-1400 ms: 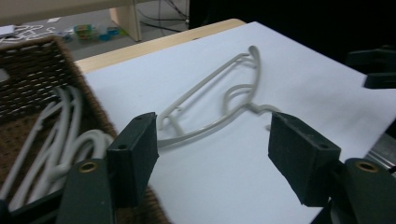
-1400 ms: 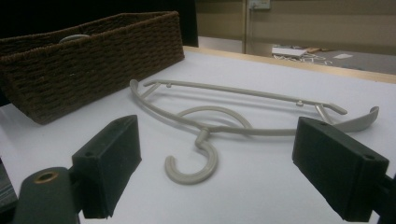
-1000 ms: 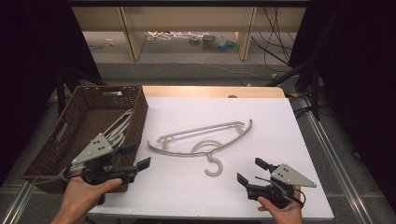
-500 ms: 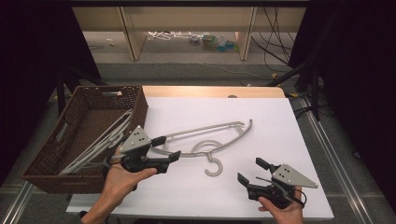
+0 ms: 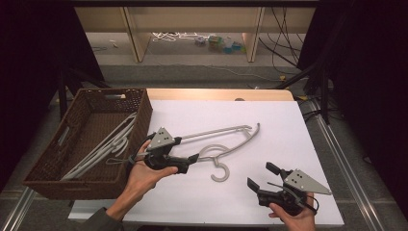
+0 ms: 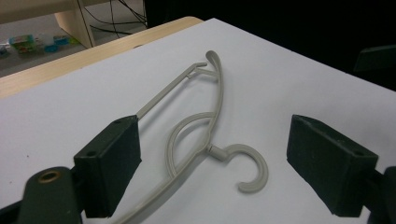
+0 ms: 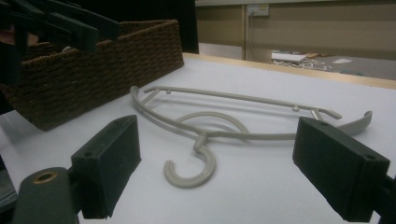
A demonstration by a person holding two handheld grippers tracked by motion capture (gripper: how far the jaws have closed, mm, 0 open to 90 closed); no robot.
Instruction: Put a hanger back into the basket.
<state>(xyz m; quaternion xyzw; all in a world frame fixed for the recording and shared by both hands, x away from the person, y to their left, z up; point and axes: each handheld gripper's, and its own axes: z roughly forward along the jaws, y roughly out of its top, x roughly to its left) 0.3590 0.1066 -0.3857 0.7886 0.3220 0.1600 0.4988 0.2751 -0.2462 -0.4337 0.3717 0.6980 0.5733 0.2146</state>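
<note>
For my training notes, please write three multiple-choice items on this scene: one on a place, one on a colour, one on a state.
1. Where does the hanger lie?
A. on the white table top
B. in the basket
C. on the floor

2. What colour is the basket?
A. white
B. dark brown
C. green

3. How do the fingers of the left gripper stand?
A. shut on the hanger
B. shut on nothing
C. open

Answers: 1 A, it rests flat on the white top; 2 B, its weave is dark brown; 3 C, the left gripper view shows a wide gap.

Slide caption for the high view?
Open left gripper reaches grey plastic hanger on white table, beside brown wicker basket.
</note>
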